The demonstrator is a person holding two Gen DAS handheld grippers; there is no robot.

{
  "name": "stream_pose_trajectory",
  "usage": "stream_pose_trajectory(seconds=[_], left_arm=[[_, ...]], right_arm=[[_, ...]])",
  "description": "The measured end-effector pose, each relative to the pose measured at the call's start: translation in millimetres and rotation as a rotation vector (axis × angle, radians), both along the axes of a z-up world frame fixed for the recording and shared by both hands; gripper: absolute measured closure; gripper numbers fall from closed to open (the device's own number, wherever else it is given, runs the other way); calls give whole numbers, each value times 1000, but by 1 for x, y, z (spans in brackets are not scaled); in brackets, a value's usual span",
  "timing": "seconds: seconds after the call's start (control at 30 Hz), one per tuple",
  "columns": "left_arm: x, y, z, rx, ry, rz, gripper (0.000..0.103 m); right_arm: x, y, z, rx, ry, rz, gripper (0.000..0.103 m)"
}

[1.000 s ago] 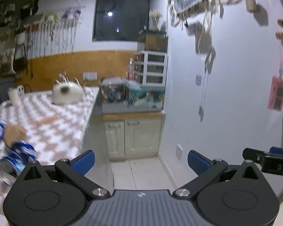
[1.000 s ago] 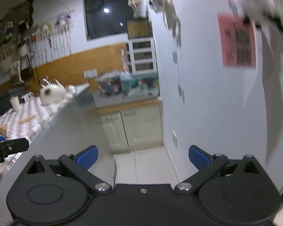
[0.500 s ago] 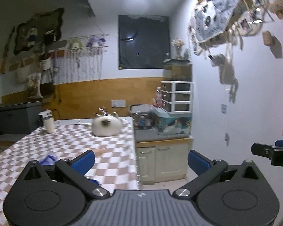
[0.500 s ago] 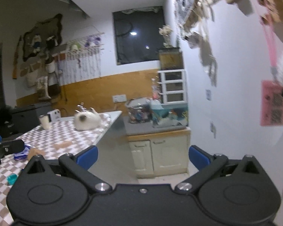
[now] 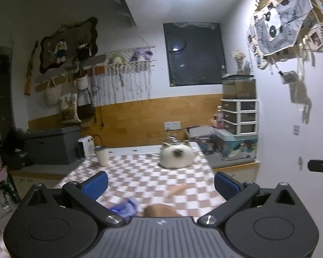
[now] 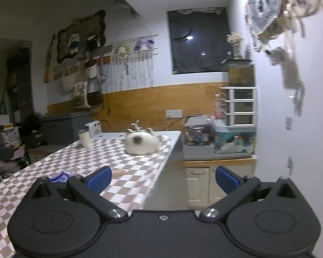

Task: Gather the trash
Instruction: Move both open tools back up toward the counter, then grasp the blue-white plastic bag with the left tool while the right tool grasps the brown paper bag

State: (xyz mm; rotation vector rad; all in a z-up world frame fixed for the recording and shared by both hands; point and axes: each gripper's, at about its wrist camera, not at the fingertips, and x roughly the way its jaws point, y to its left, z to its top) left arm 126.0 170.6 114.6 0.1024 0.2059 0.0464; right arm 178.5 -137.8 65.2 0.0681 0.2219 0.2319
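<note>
A crumpled blue wrapper [image 5: 123, 208] and a brown crumpled paper piece [image 5: 160, 210] lie on the checkered table [image 5: 140, 172], just ahead of my left gripper [image 5: 160, 185], which is open and empty above them. A small tan stick-like piece [image 5: 177, 190] lies beyond them. In the right wrist view the blue wrapper [image 6: 60, 176] and the tan piece [image 6: 118, 172] lie left of my right gripper [image 6: 162, 179], which is open and empty over the table's right edge. The right gripper's tip shows in the left wrist view [image 5: 322, 165].
A white cat-shaped holder [image 5: 176, 158] and a lidded cup [image 5: 101, 155] stand at the table's far end. A low cabinet [image 6: 219, 172] with boxes and a drawer unit [image 6: 240, 105] stands against the right wall. A grey bin [image 5: 51, 146] sits far left.
Both views have swung left and up, from the right wall and floor towards the table. The table and its trash now lie ahead of both grippers. Both stayed open.
</note>
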Motion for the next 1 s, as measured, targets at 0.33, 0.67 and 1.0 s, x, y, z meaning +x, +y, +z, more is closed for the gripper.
stream_pose_trajectory(seconds=[0.33, 0.67, 1.0], left_arm=[[58, 87, -4, 118, 29, -31, 0], [131, 112, -90, 409, 167, -185, 0], [173, 105, -181, 751, 287, -237, 19]], right_arm=[[49, 69, 19, 14, 38, 127, 0], [100, 123, 11, 28, 108, 183, 0], [140, 162, -28, -19, 213, 196, 0]])
